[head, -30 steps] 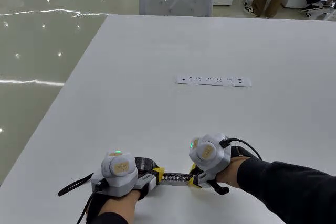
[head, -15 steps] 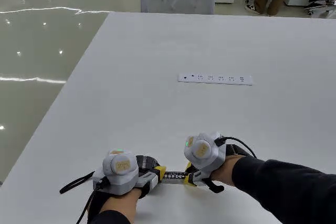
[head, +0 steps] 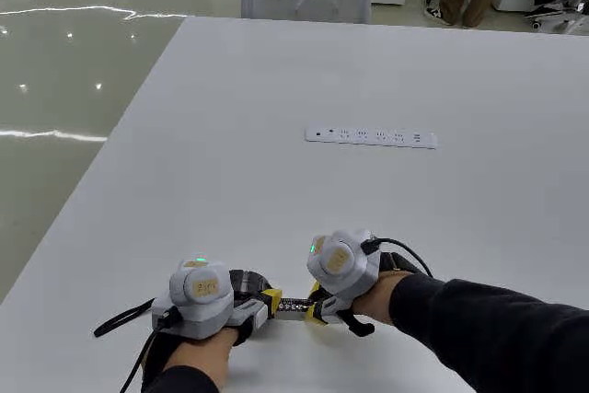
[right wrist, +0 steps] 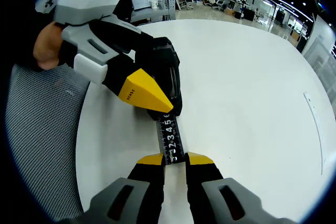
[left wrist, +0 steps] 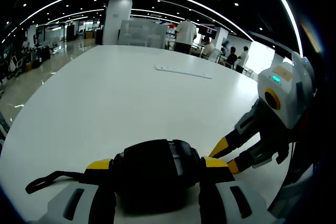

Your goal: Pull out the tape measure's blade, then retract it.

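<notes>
**Tape measure clamped, just a short bit of blade out**

So the left gripper had its jaws closed around the black tape measure. It gripped the case from both sides, down at the near edge of the white table. The right gripper sat just to the right of it, jaws pinched narrow on the tip of the blade. Only a short stretch of blade was out, running flat between the two grippers. You could read the printed numbers up to 5 in the right gripper view. The case's black strap trailed off to the left on the tabletop. Farther out, well apart from all that, a white power strip lay flat on the table. A few people stood past the far end.
</notes>
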`<state>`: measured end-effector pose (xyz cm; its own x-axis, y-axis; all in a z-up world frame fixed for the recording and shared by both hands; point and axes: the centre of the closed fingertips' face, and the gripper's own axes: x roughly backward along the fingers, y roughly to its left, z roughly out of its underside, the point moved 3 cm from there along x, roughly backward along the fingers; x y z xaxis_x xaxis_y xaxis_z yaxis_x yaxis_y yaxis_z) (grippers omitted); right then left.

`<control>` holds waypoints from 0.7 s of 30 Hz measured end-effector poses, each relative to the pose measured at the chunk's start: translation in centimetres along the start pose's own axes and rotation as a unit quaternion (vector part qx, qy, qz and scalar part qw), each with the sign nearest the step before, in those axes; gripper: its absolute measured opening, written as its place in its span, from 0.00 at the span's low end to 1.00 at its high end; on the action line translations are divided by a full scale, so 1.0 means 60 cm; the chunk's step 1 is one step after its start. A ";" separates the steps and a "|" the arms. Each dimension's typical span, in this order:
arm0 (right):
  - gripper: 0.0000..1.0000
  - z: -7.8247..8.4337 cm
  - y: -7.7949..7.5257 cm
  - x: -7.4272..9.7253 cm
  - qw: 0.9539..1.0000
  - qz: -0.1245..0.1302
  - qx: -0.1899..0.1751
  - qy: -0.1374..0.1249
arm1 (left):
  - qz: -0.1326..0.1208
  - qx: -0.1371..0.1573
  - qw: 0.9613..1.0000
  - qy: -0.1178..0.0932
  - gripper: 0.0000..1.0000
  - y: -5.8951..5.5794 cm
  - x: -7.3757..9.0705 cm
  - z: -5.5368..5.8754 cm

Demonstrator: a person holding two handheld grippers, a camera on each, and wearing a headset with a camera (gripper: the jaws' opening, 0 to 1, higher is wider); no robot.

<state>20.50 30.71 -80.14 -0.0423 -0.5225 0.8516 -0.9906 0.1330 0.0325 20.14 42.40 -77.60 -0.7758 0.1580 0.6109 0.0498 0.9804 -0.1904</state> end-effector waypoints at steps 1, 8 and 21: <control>0.11 -0.001 0.001 0.000 1.000 0.000 0.000 -0.001 | 0.000 0.001 1.000 0.000 0.60 0.000 0.000 0.000; 0.11 -0.010 0.006 -0.008 1.000 -0.003 -0.003 -0.012 | 0.007 0.000 1.000 0.003 0.60 0.001 0.001 0.001; 0.11 -0.025 0.006 -0.018 0.999 -0.010 -0.012 -0.030 | 0.009 0.000 1.000 0.002 0.60 0.001 0.001 0.000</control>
<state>20.37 32.58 -80.29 -0.0305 -0.5743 0.8181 -0.9879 0.1418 0.0627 20.11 42.48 -77.60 -0.7721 0.1765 0.6105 0.0642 0.9774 -0.2014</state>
